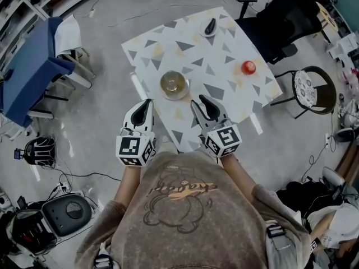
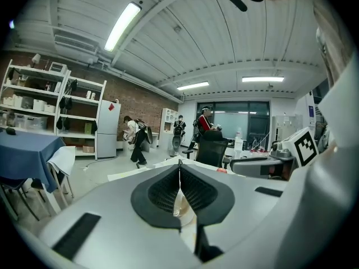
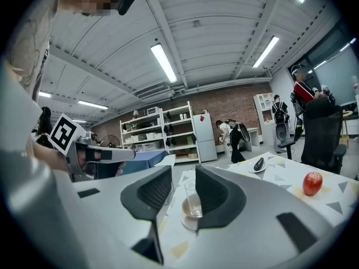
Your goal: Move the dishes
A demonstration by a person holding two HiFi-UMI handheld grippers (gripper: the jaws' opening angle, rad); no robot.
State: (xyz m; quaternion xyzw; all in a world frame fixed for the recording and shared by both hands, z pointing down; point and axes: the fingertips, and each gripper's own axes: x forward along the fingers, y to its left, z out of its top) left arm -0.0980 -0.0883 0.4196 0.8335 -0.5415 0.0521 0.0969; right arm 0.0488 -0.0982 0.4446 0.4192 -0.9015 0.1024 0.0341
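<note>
At the bottom of the head view, the shirt bears a looping script print too blurred to read. The marker cubes show only black-and-white squares. Above them, the left gripper has its jaws pressed together, empty. The right gripper holds its jaws slightly apart, nothing between them. Just beyond, near the table's lower edge, a glass stands in a bowl. Farther up sit an apple and a small plate.
</note>
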